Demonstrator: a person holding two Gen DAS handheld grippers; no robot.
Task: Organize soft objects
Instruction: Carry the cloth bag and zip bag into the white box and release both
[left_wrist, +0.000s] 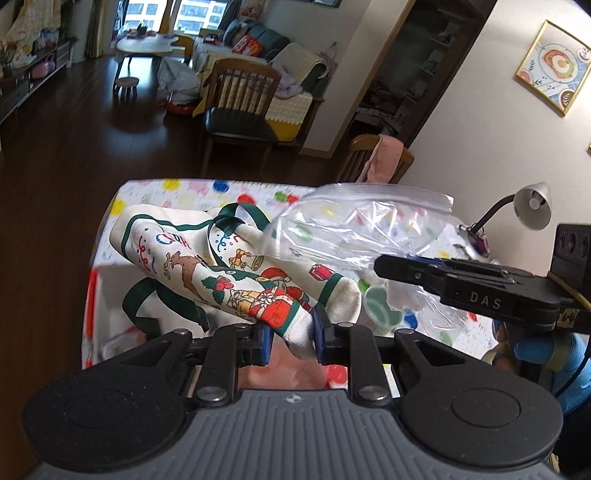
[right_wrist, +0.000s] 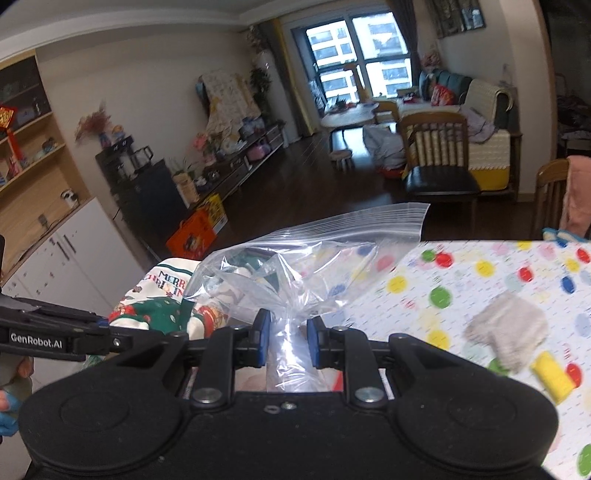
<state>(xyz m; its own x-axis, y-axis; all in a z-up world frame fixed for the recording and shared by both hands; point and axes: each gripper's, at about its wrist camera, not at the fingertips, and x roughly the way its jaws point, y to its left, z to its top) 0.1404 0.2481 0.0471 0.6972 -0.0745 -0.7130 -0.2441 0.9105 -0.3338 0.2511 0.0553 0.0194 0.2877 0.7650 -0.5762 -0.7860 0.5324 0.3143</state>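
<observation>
1. Left gripper (left_wrist: 293, 334) is clamped on the end of a rolled-up Christmas cloth (left_wrist: 236, 273), cream with green trim, a reindeer, a Santa and gift prints. The blue pads (left_wrist: 320, 328) pinch the roll's near tip, so the tongs are narrow and holding fabric.
2. The cloth sticks out forward and to the left from the gripper, lifted above the table (left_wrist: 192, 192), over its left edge. Green straps (left_wrist: 147, 314) dangle off it on the left side.
3. Right gripper (right_wrist: 285, 341) is pinched on a bunched bit of a clear zip bag (right_wrist: 317, 254). Tongs are narrow there too, with the plastic squeezed between the blue pads (right_wrist: 263, 338).
4. The bag fans up and out from that grip, zip strip at the top, held off the table near its left edge. In the left wrist view the same bag (left_wrist: 354, 225) sits just right of the cloth, and its edge looks like it's overlapping the roll.
5. From the right wrist camera you can see the cloth (right_wrist: 162, 295) through and beside the bag, "MERRY CHRISTMAS" lettering showing.
6. The table (right_wrist: 517, 280) has a white cover with coloured dots. Toward the right side there's a grey fuzzy cloth (right_wrist: 506, 330) lying flat, with a yellow block (right_wrist: 552, 376) just beside its near corner. Both are blurry.
7. A small desk lamp (left_wrist: 532, 205) is clipped at the table's right edge.
</observation>
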